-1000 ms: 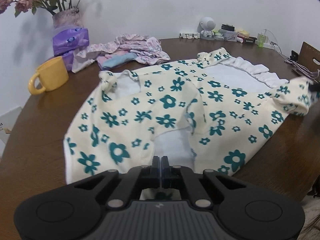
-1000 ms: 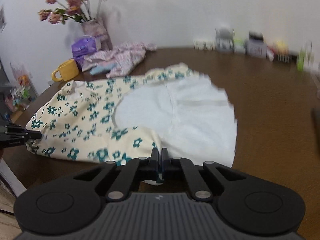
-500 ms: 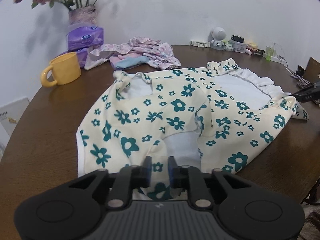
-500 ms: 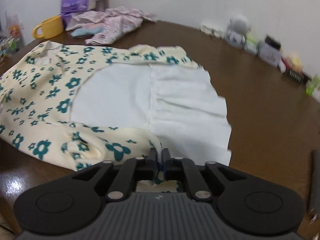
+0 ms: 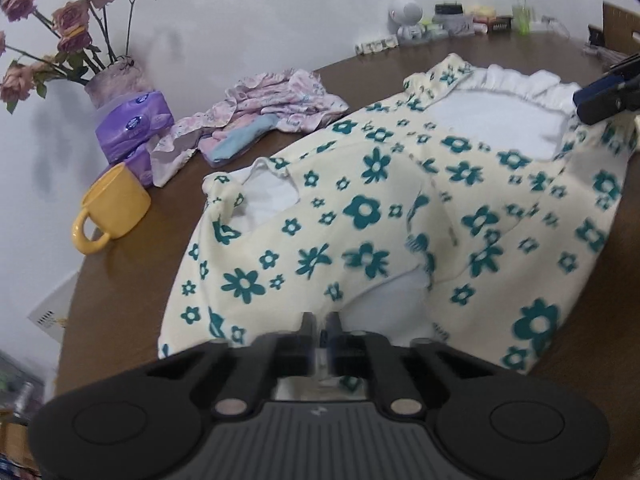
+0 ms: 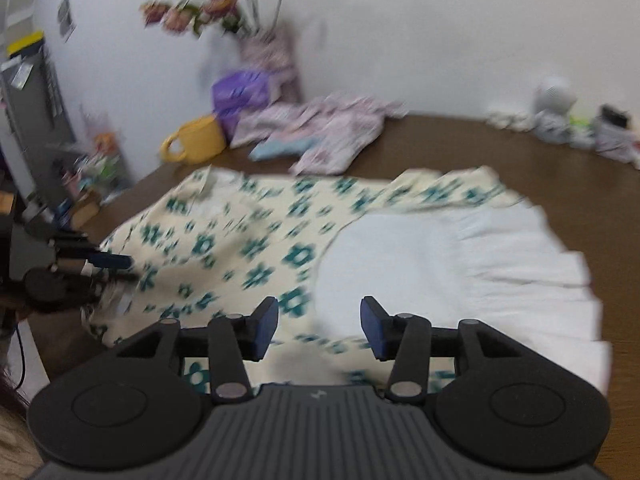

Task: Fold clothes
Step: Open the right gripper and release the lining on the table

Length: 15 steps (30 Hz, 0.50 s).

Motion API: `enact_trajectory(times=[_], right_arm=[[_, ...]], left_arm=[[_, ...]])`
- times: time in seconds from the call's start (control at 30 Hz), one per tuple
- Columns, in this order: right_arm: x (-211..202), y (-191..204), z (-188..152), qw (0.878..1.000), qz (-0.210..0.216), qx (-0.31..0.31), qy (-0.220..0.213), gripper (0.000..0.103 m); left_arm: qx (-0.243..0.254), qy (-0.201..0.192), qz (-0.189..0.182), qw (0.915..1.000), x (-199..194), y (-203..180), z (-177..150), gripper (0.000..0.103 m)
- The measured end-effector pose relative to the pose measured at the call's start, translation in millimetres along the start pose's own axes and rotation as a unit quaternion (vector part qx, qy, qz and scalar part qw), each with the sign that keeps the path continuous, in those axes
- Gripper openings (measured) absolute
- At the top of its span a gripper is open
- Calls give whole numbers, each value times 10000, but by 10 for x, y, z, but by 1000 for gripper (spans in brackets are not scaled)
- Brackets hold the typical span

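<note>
A cream floral dress (image 5: pixel 368 216) with teal flowers and a white ruffled lining (image 6: pixel 460 264) lies spread on the brown table (image 5: pixel 132 280). My left gripper (image 5: pixel 320 330) is at its near hem, fingers almost together with the cloth edge pinched between them. From the right wrist view the left gripper (image 6: pixel 116 268) is at the dress's left edge. My right gripper (image 6: pixel 319 328) stands wide open just above the dress where the print meets the lining, with nothing between its blue pads (image 6: pixel 266 326). In the left wrist view the right gripper (image 5: pixel 592 98) hovers by the ruffle at the far right.
A yellow mug (image 5: pixel 116 208), purple tissue packs (image 5: pixel 132 128) and a vase of dried roses (image 5: pixel 112 80) stand at the back left. A pile of pink clothes (image 5: pixel 272 100) lies behind the dress. Small items and a white figure (image 5: pixel 406 16) line the wall. The table edge is close below me.
My right gripper has opened and let go of the dress corner it held. My left gripper parted its fingers half a second ago and has closed again on the hem.
</note>
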State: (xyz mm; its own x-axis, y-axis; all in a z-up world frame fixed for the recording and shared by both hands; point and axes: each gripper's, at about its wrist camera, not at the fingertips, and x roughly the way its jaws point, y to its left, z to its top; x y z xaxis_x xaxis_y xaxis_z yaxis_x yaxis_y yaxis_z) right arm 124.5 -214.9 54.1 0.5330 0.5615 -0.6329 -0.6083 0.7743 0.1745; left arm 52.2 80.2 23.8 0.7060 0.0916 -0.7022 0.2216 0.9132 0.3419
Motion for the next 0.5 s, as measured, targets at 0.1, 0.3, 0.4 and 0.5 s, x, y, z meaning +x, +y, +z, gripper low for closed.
enact_trajectory(times=[0.1,0.3,0.4,0.5], right_arm=[[208,19,-90,9997,-66,-1,217,46],[304,-86,-206,9990,-162,179,368,45],[296,-86,-204,9991,-189,161,342,45],[293,-98,-183,9989,-190,191,384,46]], left_arm=[[-95,-73,220,9997,-37,53,-55,3],[-410,-55,410,9983,-105,193,-160,3],[-454,39,380,9982,-59,183,-190,4],[-470,84,297,9984,-80,209,-167,12]])
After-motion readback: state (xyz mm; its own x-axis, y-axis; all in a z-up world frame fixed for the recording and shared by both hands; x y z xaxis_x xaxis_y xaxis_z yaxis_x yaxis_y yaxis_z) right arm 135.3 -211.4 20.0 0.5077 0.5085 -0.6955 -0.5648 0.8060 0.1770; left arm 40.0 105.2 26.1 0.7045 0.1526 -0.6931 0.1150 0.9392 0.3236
